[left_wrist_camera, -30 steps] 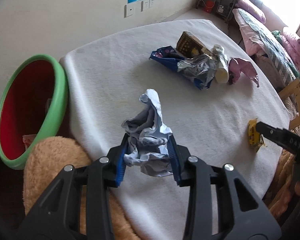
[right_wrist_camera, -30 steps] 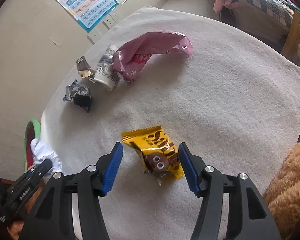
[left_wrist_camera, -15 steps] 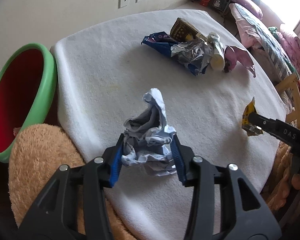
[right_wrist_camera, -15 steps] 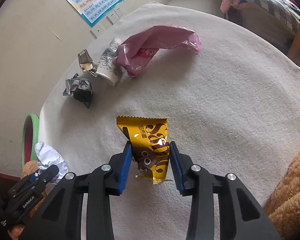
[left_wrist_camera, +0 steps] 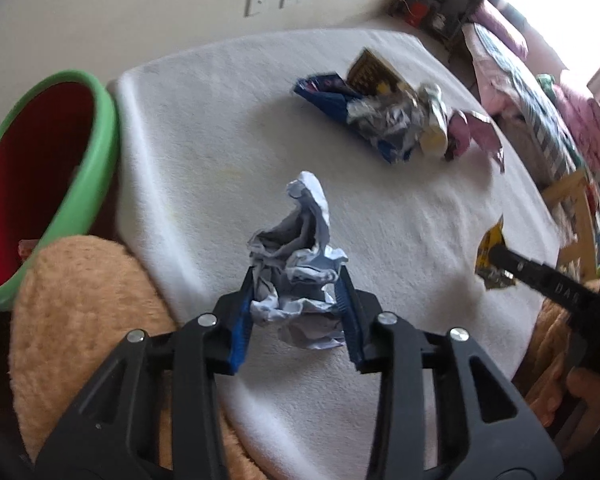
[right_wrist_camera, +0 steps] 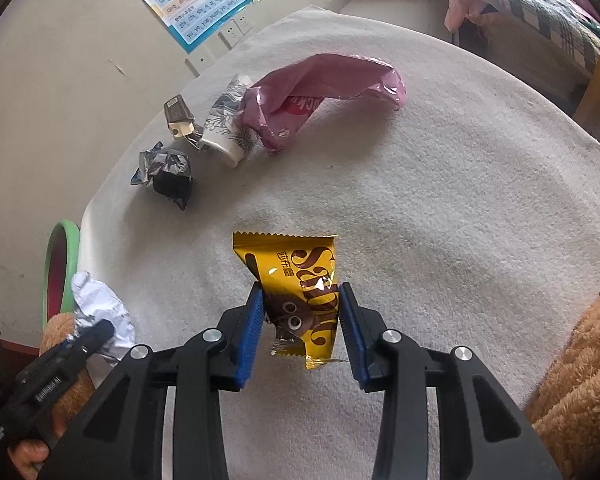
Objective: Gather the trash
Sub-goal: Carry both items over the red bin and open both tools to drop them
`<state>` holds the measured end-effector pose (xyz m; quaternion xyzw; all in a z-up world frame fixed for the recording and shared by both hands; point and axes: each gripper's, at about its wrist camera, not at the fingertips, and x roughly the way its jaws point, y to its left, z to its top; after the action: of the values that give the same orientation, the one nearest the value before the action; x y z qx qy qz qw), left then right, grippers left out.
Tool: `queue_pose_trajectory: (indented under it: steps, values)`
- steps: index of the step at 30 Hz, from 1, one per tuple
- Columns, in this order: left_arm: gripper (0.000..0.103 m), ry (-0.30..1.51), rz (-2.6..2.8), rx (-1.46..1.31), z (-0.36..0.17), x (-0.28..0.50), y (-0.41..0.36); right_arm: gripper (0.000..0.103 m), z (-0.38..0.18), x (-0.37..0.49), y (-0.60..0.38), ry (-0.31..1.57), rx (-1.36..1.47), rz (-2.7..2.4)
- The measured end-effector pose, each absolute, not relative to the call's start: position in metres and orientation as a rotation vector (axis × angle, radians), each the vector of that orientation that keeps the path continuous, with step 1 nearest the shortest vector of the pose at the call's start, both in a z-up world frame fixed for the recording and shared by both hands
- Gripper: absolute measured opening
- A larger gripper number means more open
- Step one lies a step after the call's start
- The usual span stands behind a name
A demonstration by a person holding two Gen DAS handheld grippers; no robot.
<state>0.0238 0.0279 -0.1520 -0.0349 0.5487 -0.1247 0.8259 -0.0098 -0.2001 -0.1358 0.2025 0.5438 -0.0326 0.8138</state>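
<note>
Left gripper: jaws closing, blue pads pressed on crumpled white paper wad, peak poking toward 12 o'clock, held above white-covered bench. Right gripper: jaws clamped on glossy yellow snack packet, serrated top edge, brown lettering. Green-rimmed red bin at 9 o'clock.

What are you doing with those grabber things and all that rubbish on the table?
A person is clearing trash off the table with a gripper in each hand. The left gripper is closing its jaws on a crumpled white paper ball. The right gripper is shut on a yellow snack wrapper. A pink bag, a paper cup and a foil wrapper still lie on the table. The green-rimmed bin waits beside it.
</note>
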Motion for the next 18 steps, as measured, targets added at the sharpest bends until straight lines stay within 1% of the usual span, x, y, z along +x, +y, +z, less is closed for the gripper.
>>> queue_pose_trajectory:
  steps: [12, 18]
  values:
    - [0.037, 0.950, -0.157, -0.053, -0.068, 0.014, 0.065, 0.036, -0.090, -0.012, -0.166, 1.077, 0.334, -0.002]
    - [0.037, 0.928, -0.090, -0.088, -0.056, 0.009, 0.097, 0.037, -0.058, -0.001, -0.136, 1.018, 0.304, 0.074]
